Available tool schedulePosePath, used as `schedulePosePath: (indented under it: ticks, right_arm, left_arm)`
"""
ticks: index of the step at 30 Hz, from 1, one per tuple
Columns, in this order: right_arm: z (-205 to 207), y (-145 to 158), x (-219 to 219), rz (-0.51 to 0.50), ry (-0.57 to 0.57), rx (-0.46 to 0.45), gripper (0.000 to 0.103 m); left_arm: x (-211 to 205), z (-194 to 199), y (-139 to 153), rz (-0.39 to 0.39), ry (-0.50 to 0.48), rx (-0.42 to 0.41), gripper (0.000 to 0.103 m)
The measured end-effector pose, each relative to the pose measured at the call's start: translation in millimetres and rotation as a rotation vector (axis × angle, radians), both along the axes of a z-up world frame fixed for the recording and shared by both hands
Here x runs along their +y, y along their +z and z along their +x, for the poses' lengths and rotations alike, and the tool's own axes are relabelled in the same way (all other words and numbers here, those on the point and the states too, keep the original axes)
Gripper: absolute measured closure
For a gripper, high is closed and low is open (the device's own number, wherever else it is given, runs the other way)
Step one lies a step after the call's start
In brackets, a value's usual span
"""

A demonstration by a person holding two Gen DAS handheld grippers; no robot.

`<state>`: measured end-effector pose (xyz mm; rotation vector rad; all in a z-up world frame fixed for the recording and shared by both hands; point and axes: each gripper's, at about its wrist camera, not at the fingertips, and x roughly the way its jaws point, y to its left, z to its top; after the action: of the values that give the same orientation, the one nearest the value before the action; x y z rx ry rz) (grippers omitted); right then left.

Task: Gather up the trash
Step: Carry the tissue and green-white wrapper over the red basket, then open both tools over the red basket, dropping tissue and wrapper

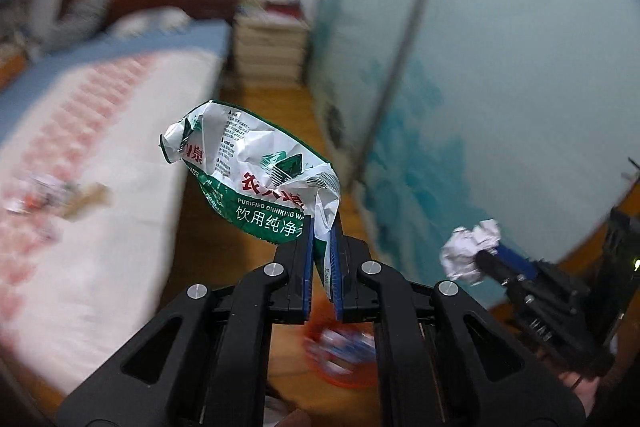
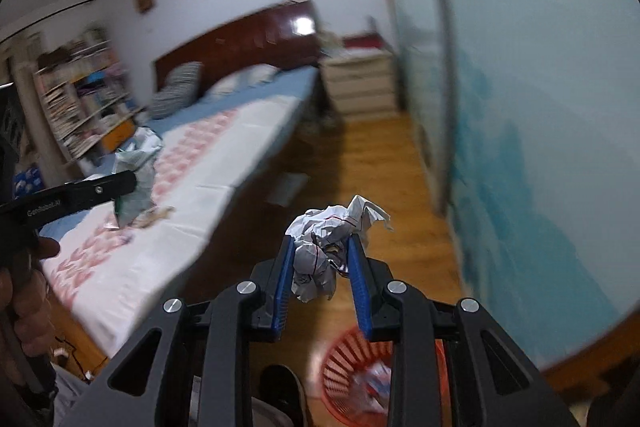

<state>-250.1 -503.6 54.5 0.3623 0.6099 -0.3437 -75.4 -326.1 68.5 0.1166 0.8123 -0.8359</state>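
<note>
With the left gripper point(image 1: 321, 259) pinching only a corner of the water-bottle label point(image 1: 256, 175) and the right gripper point(image 2: 320, 267) clamping the crumpled paper point(image 2: 328, 243), both above the red basket point(image 2: 344, 363) below them, either could slip and miss.

Bare wood floor point(image 2: 372, 163) runs between bed point(image 2: 224, 147) and sliding wardrobe door point(image 2: 520, 107). Red basket point(image 2: 340, 359) stands below; drawer chest point(image 2: 360, 83) blocks the far end.

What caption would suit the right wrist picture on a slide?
Right claw grips crumpled paper above a red basket, beside the bed.
</note>
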Motion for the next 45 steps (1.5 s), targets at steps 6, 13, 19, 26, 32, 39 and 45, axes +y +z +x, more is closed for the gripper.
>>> schedulePosePath:
  ticks: [6,13,19,26,32,39,45]
  right_arm:
    - [-7,-84,-39,0.077,-0.054,0.176,0.076]
    - [-11,-186,-65,0.247,-0.127,0.332,0.076]
    - [-10,-205,-57,0.253,-0.123,0.350,0.076]
    - [0,-201,-55,0.250,-0.131,0.347,0.076]
    - [-1,-196,-52,0.238,-0.140,0.345,0.064]
    - [-1,-175,-45,0.142,-0.170,0.319,0.033]
    - [0,-155,-36,0.116,-0.169,0.275,0.032]
  left_arm:
    - [-84,-4,-111,0.199,-0.135,0.180,0.095]
    - [-118,-19,-197,0.398,-0.198,0.282,0.095]
    - [-129,-25,-205,0.435,-0.213,0.277,0.095]
    - [-129,-29,-202,0.424,-0.216,0.270,0.095]
    - [-124,-28,-197,0.412,-0.213,0.260,0.092]
    - [-112,-20,-184,0.374,-0.144,0.223,0.036]
    - [-94,-12,-169,0.322,-0.081,0.196,0.036]
